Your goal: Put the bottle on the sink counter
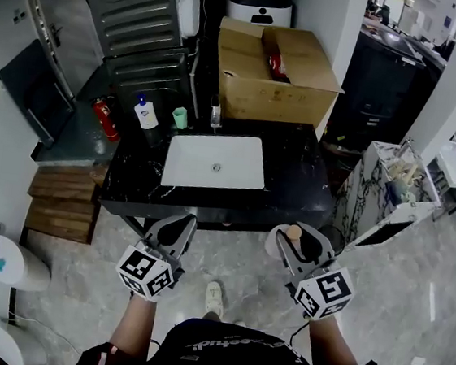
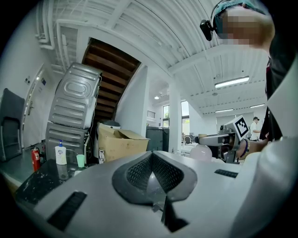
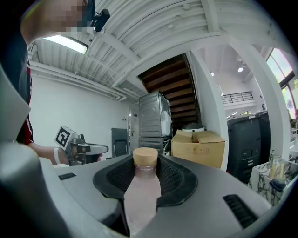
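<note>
Pink bottle [image 3: 142,190] upright, right hand-held gripper [image 3: 145,163]

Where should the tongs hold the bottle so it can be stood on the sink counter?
By the narrow neck just under the tan cap, pads on opposite sides, coming in level from the side. The right tongs already hold the bottle that way: cap up between the pads, wider body below, which should leave its base free to meet the counter.

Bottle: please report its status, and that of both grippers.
Left gripper shut, empty. Right gripper shut on bottle, short of sink counter. Pump bottle and green cup at counter's back left.
</note>
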